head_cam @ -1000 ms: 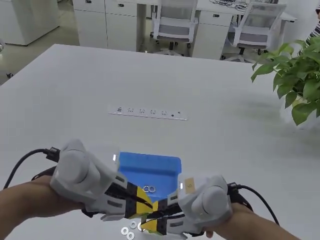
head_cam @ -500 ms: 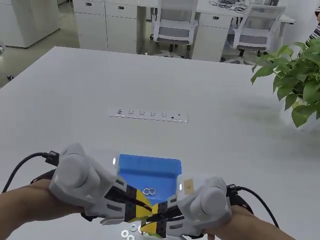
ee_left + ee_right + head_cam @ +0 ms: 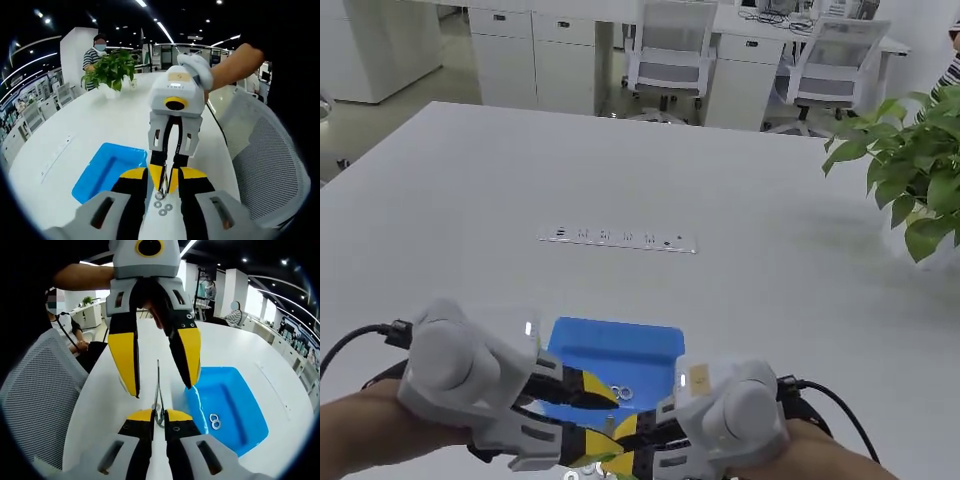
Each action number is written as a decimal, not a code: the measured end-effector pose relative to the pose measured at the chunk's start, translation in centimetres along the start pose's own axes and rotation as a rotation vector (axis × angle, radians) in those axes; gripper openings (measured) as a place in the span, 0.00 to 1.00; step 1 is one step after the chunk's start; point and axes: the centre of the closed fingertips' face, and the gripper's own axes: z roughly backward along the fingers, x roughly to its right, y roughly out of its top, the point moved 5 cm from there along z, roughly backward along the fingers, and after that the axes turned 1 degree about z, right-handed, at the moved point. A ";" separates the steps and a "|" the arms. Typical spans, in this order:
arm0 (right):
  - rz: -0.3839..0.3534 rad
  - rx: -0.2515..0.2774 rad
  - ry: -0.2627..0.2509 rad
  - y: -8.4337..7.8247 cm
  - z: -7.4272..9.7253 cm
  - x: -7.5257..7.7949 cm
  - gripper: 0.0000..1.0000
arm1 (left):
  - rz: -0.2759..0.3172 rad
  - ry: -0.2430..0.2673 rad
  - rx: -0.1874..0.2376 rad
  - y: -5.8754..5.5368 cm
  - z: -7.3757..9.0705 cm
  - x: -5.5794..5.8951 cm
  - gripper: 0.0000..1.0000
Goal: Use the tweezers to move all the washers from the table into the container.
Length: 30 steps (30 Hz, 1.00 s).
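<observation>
3 small silver metal washers (image 3: 162,212) on white table (image 3: 620,170), near shallow blue plastic container (image 3: 107,167) w/ 2 more inside | thin metal tweezers (image 3: 158,380) clamped in R gripper (image 3: 159,415), jaws narrow | L gripper (image 3: 162,389) jaws wide, either side of tweezers | green potted plant (image 3: 910,170) at table's far edge

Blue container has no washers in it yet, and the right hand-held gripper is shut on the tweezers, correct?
Not quite. The blue container already holds two washers, as the right gripper view shows. The right hand-held gripper is indeed shut on the tweezers.
</observation>
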 end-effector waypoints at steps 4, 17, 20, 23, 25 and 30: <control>0.004 0.000 0.000 0.6 0.4 0.0 0.09 | 0.028 0.023 0.019 -0.1 0.7 -0.1 0.38; 0.017 0.013 -0.021 2.9 2.2 0.8 0.09 | 0.086 0.123 0.065 -1.3 2.3 0.2 0.72; 0.022 0.021 -0.027 3.6 2.8 1.1 0.09 | 0.097 0.136 0.058 -1.7 2.6 0.4 0.77; 0.024 0.028 -0.034 4.1 3.3 1.5 0.09 | 0.109 0.161 0.059 -1.9 2.9 0.6 0.83; 0.029 0.028 -0.037 4.4 3.6 1.9 0.09 | 0.115 0.170 0.062 -2.0 3.1 0.6 0.85; 0.047 0.043 -0.051 5.1 4.4 2.8 0.09 | 0.119 0.194 0.064 -2.1 3.5 0.7 0.89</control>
